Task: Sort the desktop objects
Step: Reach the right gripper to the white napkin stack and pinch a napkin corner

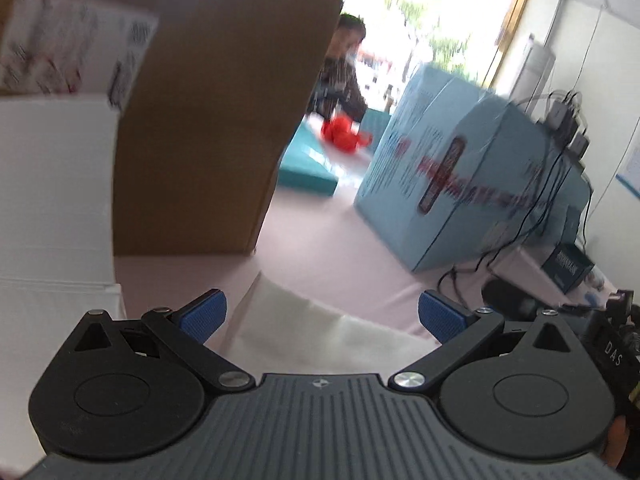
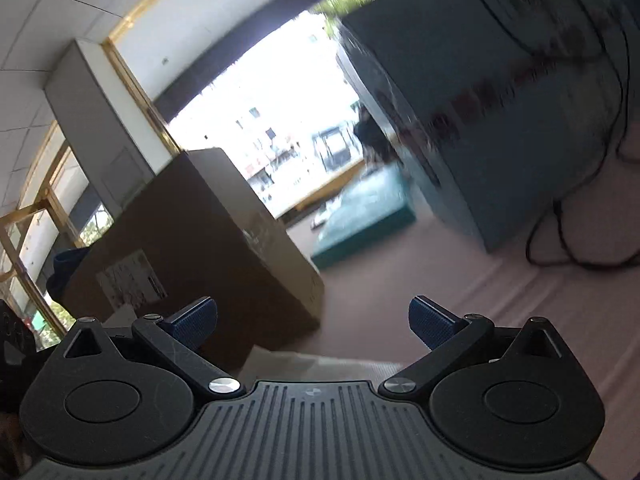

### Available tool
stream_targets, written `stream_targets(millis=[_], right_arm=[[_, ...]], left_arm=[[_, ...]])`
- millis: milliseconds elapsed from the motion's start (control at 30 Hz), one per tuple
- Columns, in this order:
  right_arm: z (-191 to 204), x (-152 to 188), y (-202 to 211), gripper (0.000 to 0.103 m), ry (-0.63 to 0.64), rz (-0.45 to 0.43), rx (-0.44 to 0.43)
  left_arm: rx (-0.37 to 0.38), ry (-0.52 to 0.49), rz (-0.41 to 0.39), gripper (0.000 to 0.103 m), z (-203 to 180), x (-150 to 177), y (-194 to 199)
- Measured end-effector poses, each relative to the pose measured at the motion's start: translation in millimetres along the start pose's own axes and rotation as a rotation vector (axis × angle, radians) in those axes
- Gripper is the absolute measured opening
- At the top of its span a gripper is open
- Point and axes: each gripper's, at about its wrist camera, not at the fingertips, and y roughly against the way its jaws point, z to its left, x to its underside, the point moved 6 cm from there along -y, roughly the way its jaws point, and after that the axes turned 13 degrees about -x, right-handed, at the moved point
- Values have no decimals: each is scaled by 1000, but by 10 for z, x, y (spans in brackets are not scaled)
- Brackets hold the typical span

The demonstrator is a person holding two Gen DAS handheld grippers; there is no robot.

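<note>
My left gripper [image 1: 322,316] is open above a pale pink table [image 1: 320,240], with nothing between its blue pads [image 1: 202,316]. A white cloth or sheet [image 1: 320,328] lies just below and between the fingers. My right gripper [image 2: 312,322] is also open and holds nothing; it is tilted, over the same pink surface [image 2: 540,320]. The edge of a white sheet [image 2: 304,362] shows under it. Both views are blurred by motion.
A tall brown cardboard box [image 1: 208,120] [image 2: 192,240] stands to the left, a white box [image 1: 52,184] beside it. A light blue carton [image 1: 460,168] [image 2: 500,120] with black cables [image 1: 532,200] stands to the right. A teal pad [image 1: 312,160] lies behind, with something red [image 1: 344,132] and a person [image 1: 344,72] there.
</note>
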Motion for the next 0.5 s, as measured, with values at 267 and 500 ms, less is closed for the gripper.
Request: stream_targets(millis=[267, 500], right_arm=[[-164, 148, -19, 103, -107, 89, 57], [-204, 232, -44, 103, -99, 117, 123]], left_arm=[[84, -91, 114, 103, -27, 136, -270], [-35, -74, 191, 103, -13, 367, -529]])
